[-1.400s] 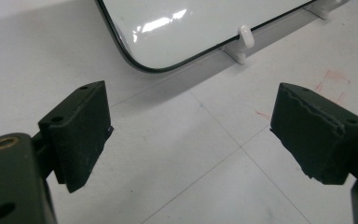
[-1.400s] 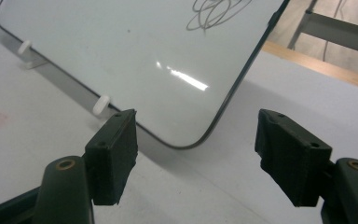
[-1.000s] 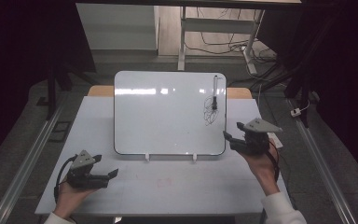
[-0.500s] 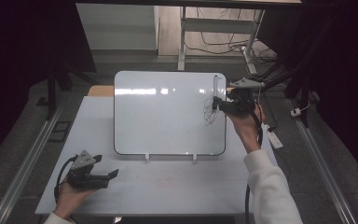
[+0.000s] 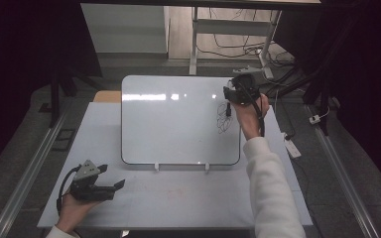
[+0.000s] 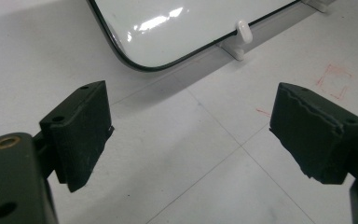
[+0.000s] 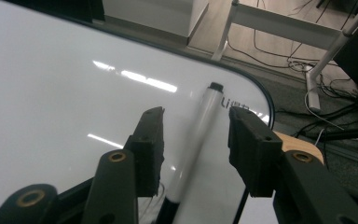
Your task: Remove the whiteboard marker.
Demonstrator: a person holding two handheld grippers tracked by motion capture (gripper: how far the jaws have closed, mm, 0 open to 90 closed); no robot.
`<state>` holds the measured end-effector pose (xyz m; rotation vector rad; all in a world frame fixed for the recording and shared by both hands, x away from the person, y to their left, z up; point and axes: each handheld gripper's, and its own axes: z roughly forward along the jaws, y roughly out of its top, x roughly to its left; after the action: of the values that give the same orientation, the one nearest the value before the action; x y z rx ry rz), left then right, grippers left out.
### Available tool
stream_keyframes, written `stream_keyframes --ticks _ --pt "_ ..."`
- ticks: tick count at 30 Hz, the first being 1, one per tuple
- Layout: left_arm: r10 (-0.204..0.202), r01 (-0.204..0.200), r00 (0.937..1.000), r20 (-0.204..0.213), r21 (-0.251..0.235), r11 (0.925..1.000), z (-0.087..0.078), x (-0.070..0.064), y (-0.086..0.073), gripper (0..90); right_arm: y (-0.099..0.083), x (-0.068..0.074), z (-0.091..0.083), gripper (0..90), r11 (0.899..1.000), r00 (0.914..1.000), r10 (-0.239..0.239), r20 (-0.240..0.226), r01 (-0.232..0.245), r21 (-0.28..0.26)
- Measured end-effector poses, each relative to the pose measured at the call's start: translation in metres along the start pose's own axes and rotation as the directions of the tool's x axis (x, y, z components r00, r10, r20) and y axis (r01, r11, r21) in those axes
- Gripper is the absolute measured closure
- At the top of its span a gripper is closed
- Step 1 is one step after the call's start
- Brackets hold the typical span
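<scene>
1. I use the whiteboard [image 5: 178, 124] as my landmark; it lies flat on the table [image 5: 178, 198], its two white clips on the edge nearest me.
2. My right gripper [image 5: 234, 94] is over the whiteboard's far right corner, and my sleeve runs up along its right edge.
3. The marker [image 7: 198, 135] lies on the whiteboard near that corner, beside a black scribble [image 5: 223, 119].
4. In the right gripper view the marker's long axis runs away from me between my jaws; its dark end points toward the whiteboard's far rim.
5. Those jaws stand apart on either side of the marker, with gaps showing, so nothing is grasped.
6. My left gripper [image 5: 111, 187] rests on the table off the whiteboard's near left corner, jaws spread wide and holding nothing.
</scene>
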<state>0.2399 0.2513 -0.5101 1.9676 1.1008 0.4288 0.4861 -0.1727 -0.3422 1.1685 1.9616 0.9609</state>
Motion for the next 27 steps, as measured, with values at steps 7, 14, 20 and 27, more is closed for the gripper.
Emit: stream_keyframes --ticks 7,14,20,27 --pt "-0.003 0.003 1.0 0.0 0.0 1.0 0.0 0.002 -0.001 13.4 0.004 0.004 0.012 65.5 1.0 0.9986 0.012 0.052 -0.013 0.008" --pt "-0.008 0.008 1.0 -0.003 -0.008 0.9999 -0.001 0.003 -0.001 13.4 0.007 0.009 0.017 72.4 1.0 0.9951 0.008 0.099 -0.01 0.017" --pt "-0.01 0.01 0.9999 -0.005 -0.011 0.9999 -0.002 0.004 -0.002 13.3 0.006 0.013 0.021 73.6 0.999 0.9918 0.02 0.126 -0.023 0.023" --pt "-0.018 0.018 0.9998 -0.01 -0.01 0.9998 -0.002 0.005 -0.003 13.3 0.006 0.015 0.019 80.6 0.999 0.9917 0.032 0.124 -0.034 0.012"
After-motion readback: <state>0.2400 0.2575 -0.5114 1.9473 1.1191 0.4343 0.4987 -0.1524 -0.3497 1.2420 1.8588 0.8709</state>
